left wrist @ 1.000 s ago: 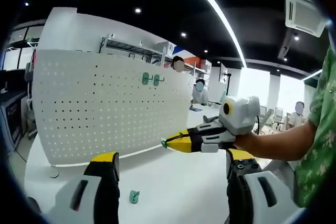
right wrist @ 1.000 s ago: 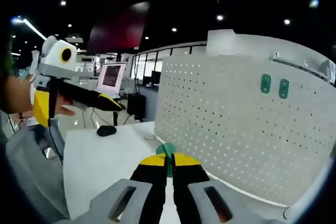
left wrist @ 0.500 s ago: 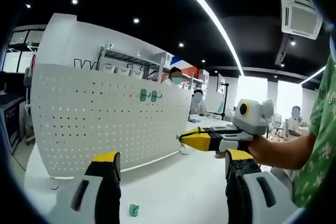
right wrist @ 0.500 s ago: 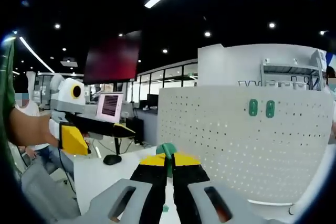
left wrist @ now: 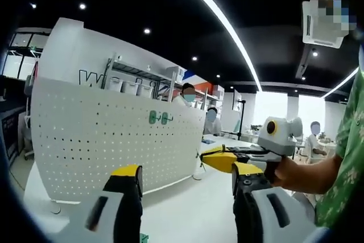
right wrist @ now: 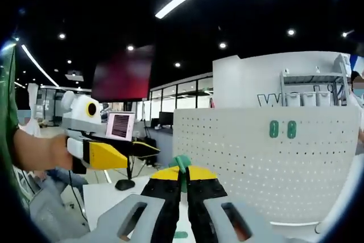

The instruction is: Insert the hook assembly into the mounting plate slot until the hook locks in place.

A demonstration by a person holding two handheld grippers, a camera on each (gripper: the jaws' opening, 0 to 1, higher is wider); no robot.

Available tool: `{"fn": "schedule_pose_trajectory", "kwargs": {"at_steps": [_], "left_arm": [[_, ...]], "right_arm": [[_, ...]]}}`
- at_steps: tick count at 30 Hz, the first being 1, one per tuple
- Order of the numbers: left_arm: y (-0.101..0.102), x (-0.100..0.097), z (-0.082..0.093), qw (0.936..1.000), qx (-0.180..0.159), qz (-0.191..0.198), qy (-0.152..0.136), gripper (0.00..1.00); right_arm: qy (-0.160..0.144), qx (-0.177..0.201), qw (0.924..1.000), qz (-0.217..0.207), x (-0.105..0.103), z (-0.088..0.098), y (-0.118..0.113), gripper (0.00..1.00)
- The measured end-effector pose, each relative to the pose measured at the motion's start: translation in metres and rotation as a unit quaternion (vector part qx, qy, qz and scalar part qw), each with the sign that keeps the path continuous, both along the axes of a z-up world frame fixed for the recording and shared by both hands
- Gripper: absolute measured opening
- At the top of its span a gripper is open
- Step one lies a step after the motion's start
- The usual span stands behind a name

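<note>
Open air lies between the right tongs [right wrist: 182, 181] and the white pegboard [right wrist: 250, 157], so the way forward to its face is free. Two green hooks [right wrist: 282, 129] occupy holes near its top edge, side by side. The left tongs [right wrist: 151, 151] hang off to the left, apart. The worktop [left wrist: 187, 209] before the board is mostly bare.

Only partial big dark letters on white wall [left wrist: 85, 49] behind pegboard [left wrist: 108, 140]: "W" plus cut-off strokes, at 10 o'clock in left gripper view; same "W" at 3 o'clock in right gripper view. Rest hidden by shelf [right wrist: 310, 92]. Laptop screen [right wrist: 120, 126] text too small.
</note>
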State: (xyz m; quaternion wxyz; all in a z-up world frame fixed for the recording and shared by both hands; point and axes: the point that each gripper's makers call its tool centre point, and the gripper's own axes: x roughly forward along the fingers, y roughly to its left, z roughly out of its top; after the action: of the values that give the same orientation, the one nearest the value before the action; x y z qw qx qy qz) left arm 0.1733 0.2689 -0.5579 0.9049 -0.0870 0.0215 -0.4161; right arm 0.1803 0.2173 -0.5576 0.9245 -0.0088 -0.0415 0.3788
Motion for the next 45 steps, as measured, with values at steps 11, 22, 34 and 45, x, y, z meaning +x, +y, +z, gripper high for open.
{"fn": "schedule_pose_trajectory", "kwargs": {"at_steps": [11, 22, 34, 45], "left_arm": [[-0.01, 0.003, 0.007, 0.9998, -0.009, -0.013, -0.011, 0.41], [-0.019, -0.002, 0.005, 0.9994, -0.013, -0.032, -0.01, 0.24], [-0.02, -0.001, 0.005, 0.9993, -0.011, -0.034, -0.012, 0.13], [-0.021, -0.005, 0.003, 0.999, -0.003, -0.042, -0.018, 0.03]], "right_arm": [[-0.005, 0.014, 0.9999, 0.004, -0.004, 0.009, 0.003, 0.02], [-0.007, 0.015, 0.9997, 0.015, -0.007, 0.011, 0.012, 0.02], [-0.006, 0.013, 0.9997, 0.019, -0.009, 0.009, 0.016, 0.02], [-0.003, 0.006, 0.9998, 0.02, -0.009, 0.005, 0.019, 0.02]]}}
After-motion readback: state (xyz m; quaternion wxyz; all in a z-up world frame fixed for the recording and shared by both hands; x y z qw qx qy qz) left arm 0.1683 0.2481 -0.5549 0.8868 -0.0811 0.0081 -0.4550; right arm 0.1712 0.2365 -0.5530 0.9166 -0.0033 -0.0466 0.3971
